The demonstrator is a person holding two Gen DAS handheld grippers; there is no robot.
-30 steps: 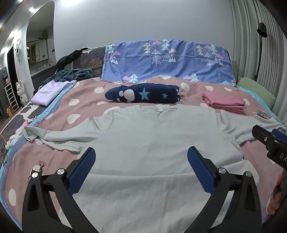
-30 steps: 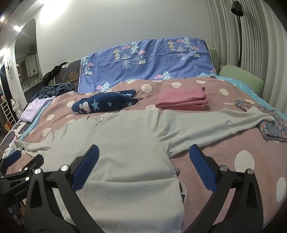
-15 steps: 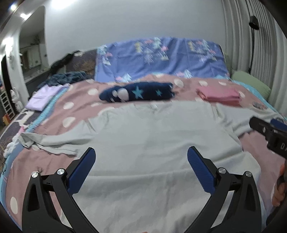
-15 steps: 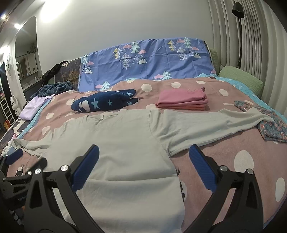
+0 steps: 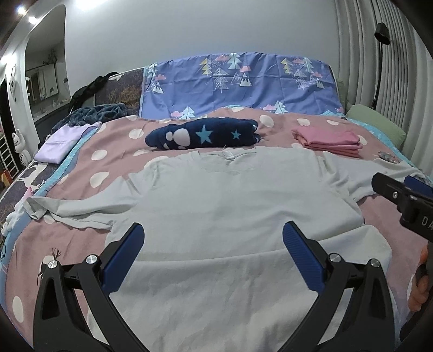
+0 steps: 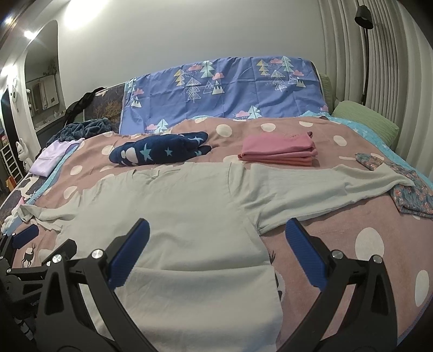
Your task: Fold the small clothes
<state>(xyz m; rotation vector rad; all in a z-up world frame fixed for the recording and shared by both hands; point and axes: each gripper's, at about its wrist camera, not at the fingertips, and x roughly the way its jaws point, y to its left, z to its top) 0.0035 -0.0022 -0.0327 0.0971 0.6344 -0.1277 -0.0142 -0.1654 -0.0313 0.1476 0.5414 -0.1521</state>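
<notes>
Left wrist view, left tool (image 5: 212,238) wide, right tool (image 6: 216,234) wide, both above pale grey shirt (image 5: 230,195) on bed.

Green pillow (image 6: 365,121) and black floor lamp (image 6: 364,16) beside a ribbed wall (image 6: 392,67).

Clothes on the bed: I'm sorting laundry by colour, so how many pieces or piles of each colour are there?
Pale grey-green: 1, the long-sleeved shirt spread flat
Navy with stars: 1 bundle
Pink: 1 folded stack
Lilac: 1 folded piece
Floral blue: 1 garment
Dark teal: 1 heap
Total: 6
</notes>
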